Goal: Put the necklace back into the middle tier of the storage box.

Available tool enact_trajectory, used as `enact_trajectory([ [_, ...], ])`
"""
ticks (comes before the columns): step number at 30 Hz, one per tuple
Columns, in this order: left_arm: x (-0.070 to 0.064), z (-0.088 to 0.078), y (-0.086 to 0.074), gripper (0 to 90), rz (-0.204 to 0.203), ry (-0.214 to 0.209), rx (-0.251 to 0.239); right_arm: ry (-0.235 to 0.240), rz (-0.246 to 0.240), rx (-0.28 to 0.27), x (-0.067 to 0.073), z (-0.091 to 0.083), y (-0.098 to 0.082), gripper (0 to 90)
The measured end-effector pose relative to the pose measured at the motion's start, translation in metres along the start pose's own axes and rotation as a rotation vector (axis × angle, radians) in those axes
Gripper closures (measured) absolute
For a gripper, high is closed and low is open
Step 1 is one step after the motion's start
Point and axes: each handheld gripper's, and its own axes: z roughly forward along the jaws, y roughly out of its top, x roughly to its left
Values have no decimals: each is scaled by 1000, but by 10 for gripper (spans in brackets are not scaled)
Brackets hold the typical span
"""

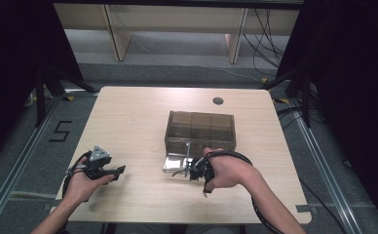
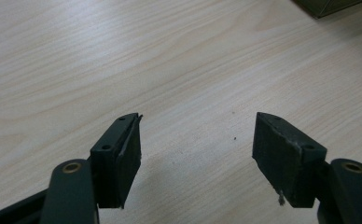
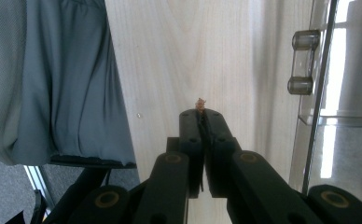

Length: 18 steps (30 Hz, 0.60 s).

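A pale wooden tabletop (image 1: pixel 128 122) carries a smoky transparent box (image 1: pixel 200 129) with inner compartments, right of centre. At its near side a clear flap (image 1: pixel 177 162) lies open on the wood, a small clear handle (image 3: pixel 302 61) on it. The right claw (image 1: pixel 193 170) sits at that flap, jaws pressed together on a tiny brown scrap (image 3: pixel 200 103). The left claw (image 2: pixel 197 140) rests near the tabletop's front left, jaws spread wide over bare wood.
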Motion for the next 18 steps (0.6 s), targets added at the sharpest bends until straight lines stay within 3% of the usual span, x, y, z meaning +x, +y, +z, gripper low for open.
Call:
enact_trajectory([
  [5,0,1,0,323,-11,-6,-6,15,45,-5,1,-1,-5,877],
  [15,0,0,0,323,-2,-5,-3,31,36,-17,-2,3,-11,877],
  [16,0,1,-1,323,-3,-5,-6,27,77,13,1,0,-12,877],
  [17,0,0,0,323,-2,-4,-5,32,71,-9,-1,2,-14,877],
  [18,0,0,0,323,-1,-5,-2,27,83,17,0,0,-14,877],
])
